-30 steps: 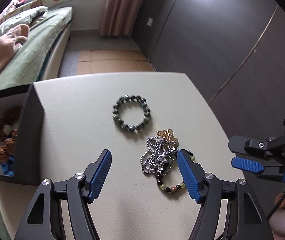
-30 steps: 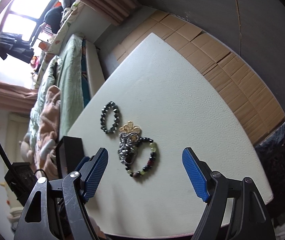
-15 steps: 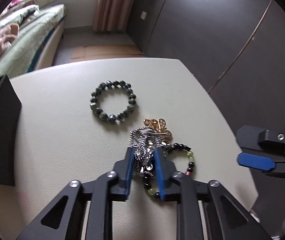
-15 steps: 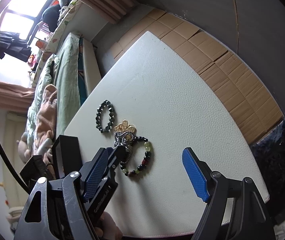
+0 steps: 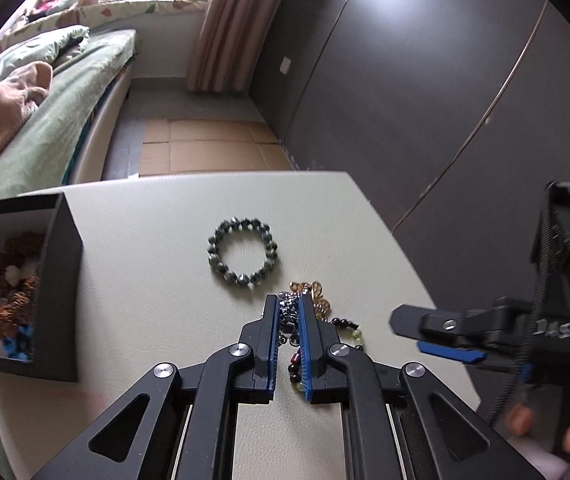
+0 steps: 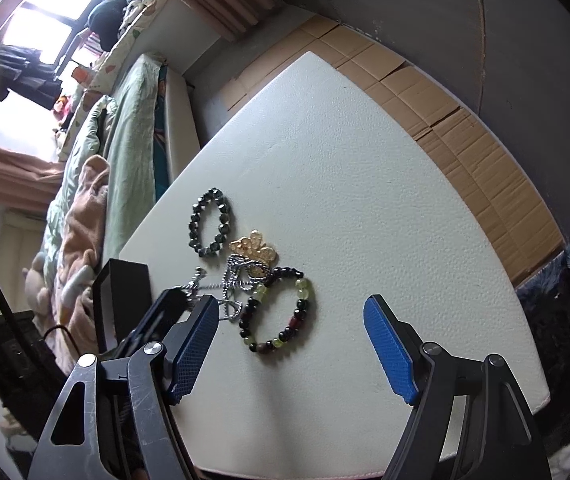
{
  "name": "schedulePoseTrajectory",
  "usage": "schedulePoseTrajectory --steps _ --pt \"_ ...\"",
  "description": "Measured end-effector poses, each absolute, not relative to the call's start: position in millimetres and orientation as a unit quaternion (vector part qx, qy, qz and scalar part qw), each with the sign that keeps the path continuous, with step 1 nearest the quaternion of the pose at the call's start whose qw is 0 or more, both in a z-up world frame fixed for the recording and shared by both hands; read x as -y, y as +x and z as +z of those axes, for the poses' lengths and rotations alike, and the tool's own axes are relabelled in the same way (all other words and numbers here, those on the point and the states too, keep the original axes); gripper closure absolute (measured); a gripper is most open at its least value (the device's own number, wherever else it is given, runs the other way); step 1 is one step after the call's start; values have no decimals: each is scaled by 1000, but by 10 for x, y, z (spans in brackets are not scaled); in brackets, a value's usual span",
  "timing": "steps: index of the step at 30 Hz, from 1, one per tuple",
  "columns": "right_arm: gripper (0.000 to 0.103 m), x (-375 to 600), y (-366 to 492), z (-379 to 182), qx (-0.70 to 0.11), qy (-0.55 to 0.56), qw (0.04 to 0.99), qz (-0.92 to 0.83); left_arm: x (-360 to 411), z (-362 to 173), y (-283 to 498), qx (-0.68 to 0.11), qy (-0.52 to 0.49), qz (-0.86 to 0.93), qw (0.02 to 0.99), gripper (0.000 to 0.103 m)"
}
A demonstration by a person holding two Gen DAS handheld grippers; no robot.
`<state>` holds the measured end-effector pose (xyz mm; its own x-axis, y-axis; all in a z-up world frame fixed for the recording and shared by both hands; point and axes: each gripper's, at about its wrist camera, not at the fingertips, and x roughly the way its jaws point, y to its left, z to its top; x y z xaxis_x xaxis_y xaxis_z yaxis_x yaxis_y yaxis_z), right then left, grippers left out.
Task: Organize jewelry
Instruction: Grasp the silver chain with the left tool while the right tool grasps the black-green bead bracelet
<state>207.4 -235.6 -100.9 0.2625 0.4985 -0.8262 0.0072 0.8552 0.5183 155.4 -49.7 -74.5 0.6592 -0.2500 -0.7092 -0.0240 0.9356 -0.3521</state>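
Left wrist view: left gripper (image 5: 289, 312) has just closed and now clamps the silver chain (image 5: 288, 318), lifting it. Box (image 5: 63, 300) sits at nine o'clock. Right gripper (image 6: 291, 344) idles, fingers apart. Next we carry it boxward, untangling.

Matt grained counter (image 6: 365, 208), glossy jewelry
Silver chain (image 6: 233, 280) shiny metal; dark bead bracelet (image 5: 242, 251) polished; box (image 5: 61, 280) matt black
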Motion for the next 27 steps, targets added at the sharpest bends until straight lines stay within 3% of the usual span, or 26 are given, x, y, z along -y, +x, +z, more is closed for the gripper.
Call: schedulePoseTrajectory --steps 10,23,26,27 --pt "56 2177 2084 -1027 -579 164 784 148 200 -501 1425 -377 -197 -51 904 94" --pt "71 1765 2097 -1173 -573 19 812 111 -132 -261 1159 -345 -222 -38 911 94" --pt "76 1685 2048 -1162 -565 -20 819 97 -210 -210 1104 -338 -229 -34 912 94" --pt "83 1671 2040 -1155 -565 -26 819 97 -236 -187 1083 -335 -232 -33 913 94"
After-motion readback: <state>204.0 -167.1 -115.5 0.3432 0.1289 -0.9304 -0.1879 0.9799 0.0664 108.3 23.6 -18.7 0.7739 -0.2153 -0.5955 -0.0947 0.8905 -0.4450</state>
